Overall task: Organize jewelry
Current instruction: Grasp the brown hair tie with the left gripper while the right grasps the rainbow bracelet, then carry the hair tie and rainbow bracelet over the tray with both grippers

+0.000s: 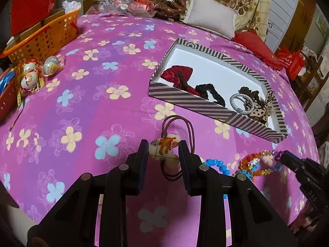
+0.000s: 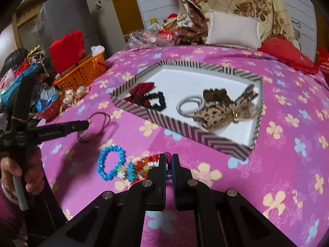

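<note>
My left gripper (image 1: 163, 150) is shut on a cream charm with an orange picture (image 1: 164, 147); its brown hair-tie loops (image 1: 178, 125) hang just above the pink flowered bedspread. From the right wrist view the same gripper (image 2: 88, 123) shows at the left with the loops (image 2: 98, 127) dangling. My right gripper (image 2: 169, 160) is shut on a pink link of a multicoloured bead bracelet (image 2: 144, 164), lifted off the cover; it also shows low on the right (image 1: 282, 157) of the left wrist view. A blue bead bracelet (image 2: 111, 164) lies beside it. The striped tray (image 1: 185, 103) holds several hair pieces.
In the tray (image 2: 174, 127) lie a red bow (image 1: 176, 74), black scrunchie (image 1: 209, 91), silver tie (image 1: 241, 103) and leopard bow (image 2: 218, 111). An orange basket (image 1: 47, 37), foil-wrapped eggs (image 1: 30, 76) and a red bowl (image 2: 49, 109) crowd the left edge. Pillows (image 2: 232, 28) line the back. A hand (image 2: 12, 175) grips the left handle.
</note>
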Available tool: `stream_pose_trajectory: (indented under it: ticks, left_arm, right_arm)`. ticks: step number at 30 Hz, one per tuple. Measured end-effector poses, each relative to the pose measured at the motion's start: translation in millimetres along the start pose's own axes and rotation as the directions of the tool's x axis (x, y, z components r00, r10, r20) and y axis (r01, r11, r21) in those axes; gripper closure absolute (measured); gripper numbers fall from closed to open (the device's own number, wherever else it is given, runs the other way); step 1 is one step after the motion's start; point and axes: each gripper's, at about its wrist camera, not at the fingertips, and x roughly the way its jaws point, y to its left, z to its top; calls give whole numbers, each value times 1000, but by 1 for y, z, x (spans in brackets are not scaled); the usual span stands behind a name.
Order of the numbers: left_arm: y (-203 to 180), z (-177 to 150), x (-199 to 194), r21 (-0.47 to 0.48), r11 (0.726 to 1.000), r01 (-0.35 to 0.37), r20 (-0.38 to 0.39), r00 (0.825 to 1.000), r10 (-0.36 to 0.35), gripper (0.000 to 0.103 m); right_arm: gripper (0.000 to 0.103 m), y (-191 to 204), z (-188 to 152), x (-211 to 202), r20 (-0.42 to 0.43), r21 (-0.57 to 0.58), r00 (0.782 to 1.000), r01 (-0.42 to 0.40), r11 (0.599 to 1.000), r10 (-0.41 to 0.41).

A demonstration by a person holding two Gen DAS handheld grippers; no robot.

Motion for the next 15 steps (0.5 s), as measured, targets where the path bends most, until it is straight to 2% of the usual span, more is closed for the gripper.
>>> stream_pose_trajectory:
  ticks: [15]
  left_arm:
    - [-19,25,-24,42,999,6,63,998,-9,74]
  right_arm:
    - [99,12,53,-29,94,-78,995,20,997,-13]
